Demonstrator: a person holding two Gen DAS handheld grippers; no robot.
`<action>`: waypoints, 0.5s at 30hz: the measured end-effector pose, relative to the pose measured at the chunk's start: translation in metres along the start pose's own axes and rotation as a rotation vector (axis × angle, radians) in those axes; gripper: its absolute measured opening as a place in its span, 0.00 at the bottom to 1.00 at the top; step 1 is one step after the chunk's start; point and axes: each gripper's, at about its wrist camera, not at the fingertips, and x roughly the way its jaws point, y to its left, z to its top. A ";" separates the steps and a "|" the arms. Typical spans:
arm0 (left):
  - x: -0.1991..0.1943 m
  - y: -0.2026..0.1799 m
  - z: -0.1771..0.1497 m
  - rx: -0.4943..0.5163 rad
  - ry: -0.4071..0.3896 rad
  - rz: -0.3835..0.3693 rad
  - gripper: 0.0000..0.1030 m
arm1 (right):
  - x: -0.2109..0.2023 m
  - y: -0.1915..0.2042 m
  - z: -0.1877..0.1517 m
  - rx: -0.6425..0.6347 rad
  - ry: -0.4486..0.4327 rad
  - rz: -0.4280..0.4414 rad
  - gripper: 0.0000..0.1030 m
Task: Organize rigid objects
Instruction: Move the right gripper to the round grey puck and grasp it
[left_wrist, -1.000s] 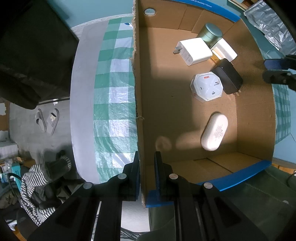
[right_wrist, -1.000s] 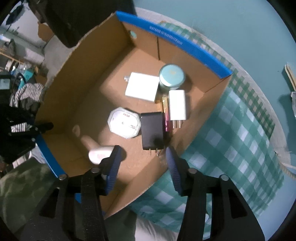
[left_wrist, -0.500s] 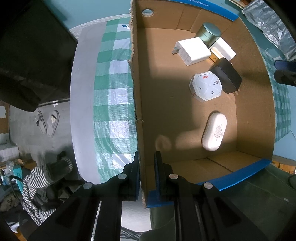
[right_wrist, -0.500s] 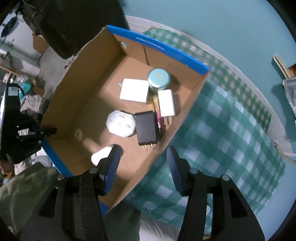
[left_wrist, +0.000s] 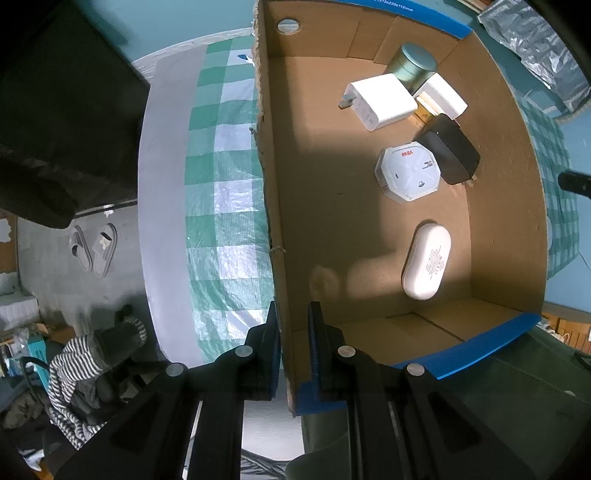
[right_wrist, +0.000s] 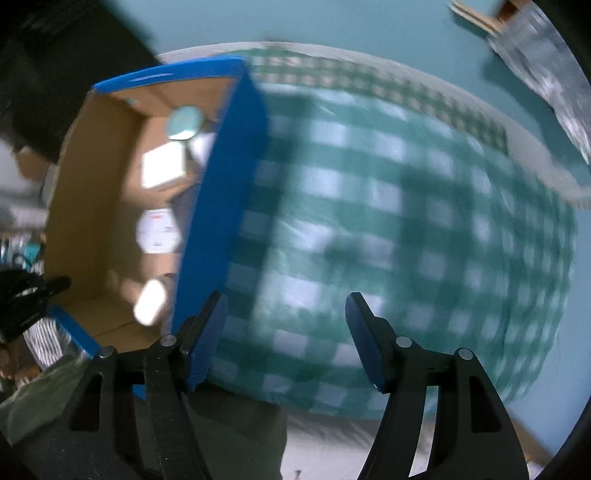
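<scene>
Cardboard box is sitting on the checked desk, chargers and cases inside. My left gripper is pinching its wall. My right gripper is opening, empty, beside the box; I am keeping the wall steady.

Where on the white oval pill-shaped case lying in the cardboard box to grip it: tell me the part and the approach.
Grip the white oval pill-shaped case across its narrow width, on the two long straight sides near its middle, coming straight down from above. It lies flat on the floor of the brown cardboard box, close to the near wall, apart from the other items, and its rounded ends would likely slip from the pads.
</scene>
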 end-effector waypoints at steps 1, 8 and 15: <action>0.000 0.000 0.000 0.001 0.000 0.000 0.11 | 0.001 -0.010 -0.004 0.031 0.002 -0.003 0.65; 0.000 0.000 0.002 0.016 0.002 -0.001 0.11 | 0.008 -0.076 -0.032 0.260 0.006 -0.015 0.65; 0.000 0.001 0.005 0.026 0.006 0.000 0.11 | 0.031 -0.111 -0.055 0.372 0.035 -0.028 0.65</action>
